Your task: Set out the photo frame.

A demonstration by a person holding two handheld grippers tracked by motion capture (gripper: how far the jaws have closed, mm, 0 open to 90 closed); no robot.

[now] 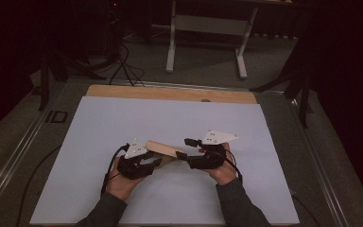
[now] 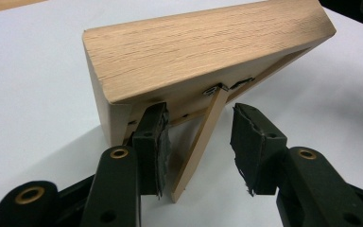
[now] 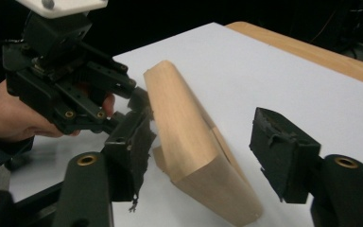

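Working on a wooden frame (image 1: 163, 149) is what the high view shows: it is held low over the white sheet (image 1: 170, 118) between the left gripper (image 1: 147, 163) and the right gripper (image 1: 183, 154), one at each end. How the jaws stand is too small to be told there.

In the left gripper view, the jaws are seen spread on either side of the frame's fold-out prop (image 2: 199, 146), one pad beside it, nothing clamped. The step is judged to be the setting of this prop; closing on it would be called for next. The hinge is hard to make out.

In the right gripper view, the jaws are parted around the frame's end, ungripped. Its front face is hidden.
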